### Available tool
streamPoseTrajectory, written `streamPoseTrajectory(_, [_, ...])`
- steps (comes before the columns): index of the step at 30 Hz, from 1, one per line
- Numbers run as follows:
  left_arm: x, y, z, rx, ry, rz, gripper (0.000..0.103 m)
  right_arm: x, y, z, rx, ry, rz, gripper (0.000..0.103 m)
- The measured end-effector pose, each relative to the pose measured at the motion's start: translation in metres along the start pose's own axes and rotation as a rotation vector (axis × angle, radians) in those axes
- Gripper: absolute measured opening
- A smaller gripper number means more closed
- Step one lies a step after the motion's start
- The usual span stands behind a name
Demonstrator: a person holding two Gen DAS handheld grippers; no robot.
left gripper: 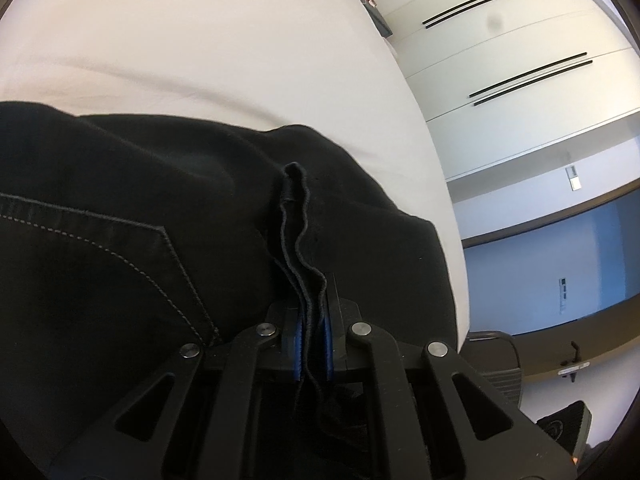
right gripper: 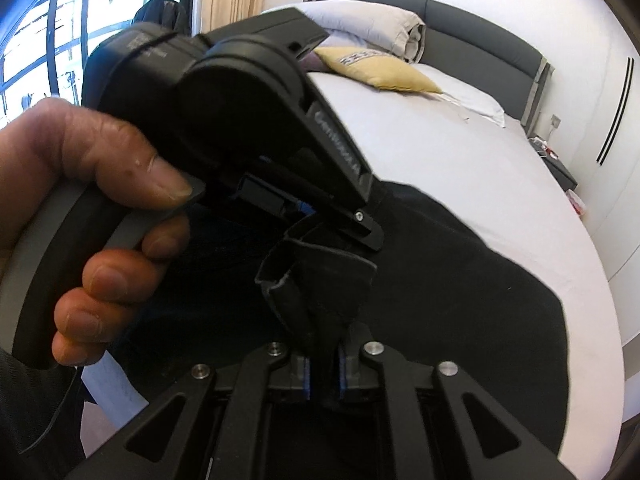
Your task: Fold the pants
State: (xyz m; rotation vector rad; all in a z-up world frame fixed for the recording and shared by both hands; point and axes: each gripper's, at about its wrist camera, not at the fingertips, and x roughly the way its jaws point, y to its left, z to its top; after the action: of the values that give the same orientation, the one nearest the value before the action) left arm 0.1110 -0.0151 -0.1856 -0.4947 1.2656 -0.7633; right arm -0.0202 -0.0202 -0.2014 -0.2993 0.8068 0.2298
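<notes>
While pants (left gripper: pixel 120 208) drape the bed (left gripper: pixel 200 40), both hand-held grippers (left gripper: pixel 312 320) (right gripper: pixel 324 372) pinch their hems.

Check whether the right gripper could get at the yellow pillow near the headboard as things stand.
Probably not. The right gripper has its jaws shut on a fold of the black pants, and the left gripper sits close in front of it. The yellow pillow lies well up the bed, beyond both.

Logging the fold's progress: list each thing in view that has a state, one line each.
Black cotton pants: draped on the bed, edges lifted and pinched by both grippers.
Left gripper: shut on a bunched edge of the pants.
Right gripper: shut on a folded edge of the pants.
White-sheeted bed: made, pillows at headboard.
</notes>
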Motion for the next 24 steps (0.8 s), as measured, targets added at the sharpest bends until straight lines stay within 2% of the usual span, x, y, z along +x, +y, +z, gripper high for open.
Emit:
streamPoseTrajectory(1, [0.003, -0.001, -0.002, 0.011, 0.001, 0.008, 0.006, 0.003, 0.002, -0.002, -0.007, 0.007, 0.007, 0.024])
streamPoseTrajectory(5, [0.008, 0.001, -0.004, 0.026, 0.003, 0.016, 0.008, -0.003, 0.002, -0.008, -0.018, 0.015, 0.022, 0.032])
streamPoseTrajectory(6, [0.008, 0.002, -0.004, 0.022, 0.003, 0.008, 0.008, -0.008, 0.000, -0.010, -0.006, 0.020, 0.039, 0.035])
streamPoseTrajectory(8, [0.008, 0.004, -0.004, 0.014, 0.000, 0.005, 0.009, -0.019, -0.014, -0.013, 0.035, 0.029, 0.096, 0.050])
streamPoseTrajectory(9, [0.006, 0.004, -0.005, 0.015, -0.002, 0.008, 0.009, -0.028, -0.020, -0.017, 0.061, 0.037, 0.135, 0.053])
streamPoseTrajectory(12, [0.001, 0.001, -0.010, 0.036, -0.002, 0.031, 0.010, -0.059, -0.036, -0.030, 0.130, 0.032, 0.226, 0.053])
streamPoseTrajectory(14, [0.000, -0.003, -0.013, 0.052, 0.013, 0.057, 0.011, -0.081, -0.054, -0.036, 0.182, 0.010, 0.243, 0.053])
streamPoseTrajectory(17, [-0.011, -0.015, -0.018, 0.101, 0.006, 0.138, 0.011, -0.104, -0.107, -0.041, 0.324, -0.030, 0.217, 0.053])
streamPoseTrajectory(20, [-0.029, -0.030, -0.023, 0.130, -0.068, 0.244, 0.011, -0.111, -0.167, -0.045, 0.503, -0.067, 0.243, 0.053])
streamPoseTrajectory(22, [-0.037, -0.040, -0.026, 0.123, -0.115, 0.225, 0.011, -0.112, -0.184, -0.054, 0.578, -0.082, 0.296, 0.053])
streamPoseTrajectory(24, [-0.036, -0.054, -0.033, 0.142, -0.133, 0.166, 0.011, -0.102, -0.198, -0.069, 0.640, -0.074, 0.362, 0.053])
